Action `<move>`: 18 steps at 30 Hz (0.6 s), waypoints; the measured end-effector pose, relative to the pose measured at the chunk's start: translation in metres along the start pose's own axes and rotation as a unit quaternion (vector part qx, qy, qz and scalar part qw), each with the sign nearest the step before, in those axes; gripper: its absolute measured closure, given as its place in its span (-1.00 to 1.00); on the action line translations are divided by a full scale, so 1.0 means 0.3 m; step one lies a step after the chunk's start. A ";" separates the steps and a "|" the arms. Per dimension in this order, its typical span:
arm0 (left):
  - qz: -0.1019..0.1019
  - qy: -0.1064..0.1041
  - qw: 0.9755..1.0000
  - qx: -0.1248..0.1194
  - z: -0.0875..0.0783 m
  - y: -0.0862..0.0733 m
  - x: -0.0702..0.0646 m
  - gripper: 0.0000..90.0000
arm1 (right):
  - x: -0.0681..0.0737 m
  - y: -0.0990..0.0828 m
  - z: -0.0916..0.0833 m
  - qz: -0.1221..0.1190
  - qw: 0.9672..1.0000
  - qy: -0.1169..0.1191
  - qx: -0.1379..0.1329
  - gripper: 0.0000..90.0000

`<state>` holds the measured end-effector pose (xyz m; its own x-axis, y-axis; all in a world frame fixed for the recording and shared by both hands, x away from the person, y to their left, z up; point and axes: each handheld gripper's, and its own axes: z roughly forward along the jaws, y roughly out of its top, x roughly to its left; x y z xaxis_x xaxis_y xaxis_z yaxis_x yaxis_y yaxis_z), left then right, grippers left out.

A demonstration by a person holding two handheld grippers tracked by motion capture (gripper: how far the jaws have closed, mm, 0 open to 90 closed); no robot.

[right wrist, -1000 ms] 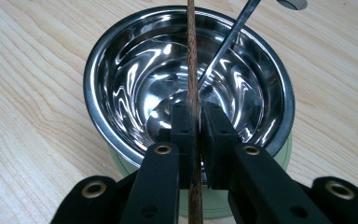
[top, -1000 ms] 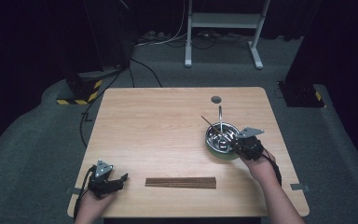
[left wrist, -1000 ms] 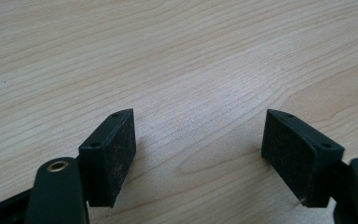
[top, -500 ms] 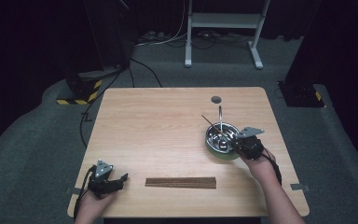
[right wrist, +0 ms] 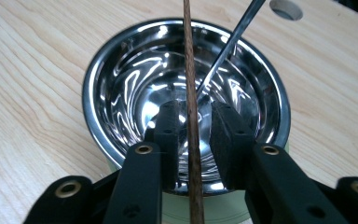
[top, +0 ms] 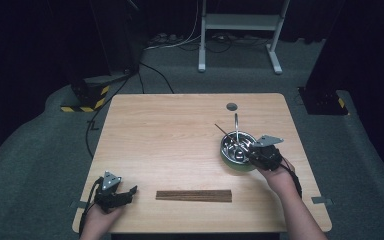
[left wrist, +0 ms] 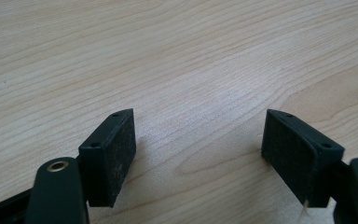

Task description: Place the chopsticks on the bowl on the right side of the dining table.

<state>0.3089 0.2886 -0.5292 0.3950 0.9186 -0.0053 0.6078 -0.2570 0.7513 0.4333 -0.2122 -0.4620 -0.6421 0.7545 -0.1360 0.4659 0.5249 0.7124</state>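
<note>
Your right gripper (right wrist: 193, 135) has just spread its fingers, freeing the thin brown wooden chopstick (right wrist: 189, 84) into the shiny steel bowl (right wrist: 121, 56); your left gripper (left wrist: 200, 154), fingers spread, waits empty.

1. A light wooden table (top: 180, 135) with visible grain carries everything; it has a round hole (top: 231, 106) near its far edge.
2. A steel bowl (top: 228, 150) with a pale green outside stands on the right part of the table.
3. A bundle of dark wooden sticks (top: 193, 195) lies flat near the front edge, well apart from the bowl.
</note>
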 end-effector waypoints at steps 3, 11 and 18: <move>0.000 0.000 1.000 0.000 0.000 0.000 0.000 -0.42 | 0.012 0.007 -0.024 0.002 1.000 -0.002 -0.013 0.54; 0.000 0.000 1.000 0.000 0.000 0.000 0.000 -0.42 | 0.056 0.019 -0.094 0.039 0.997 -0.007 -0.059 0.32; 0.000 0.000 1.000 0.001 0.000 0.000 0.000 -0.42 | 0.143 -0.004 -0.113 0.056 0.995 0.008 -0.079 0.28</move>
<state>0.3090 0.2888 -0.5291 0.3947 0.9188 -0.0062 0.6090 -0.2565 0.7506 0.3846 -0.1939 -0.4452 -0.6012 0.7981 -0.0398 0.4339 0.3679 0.8224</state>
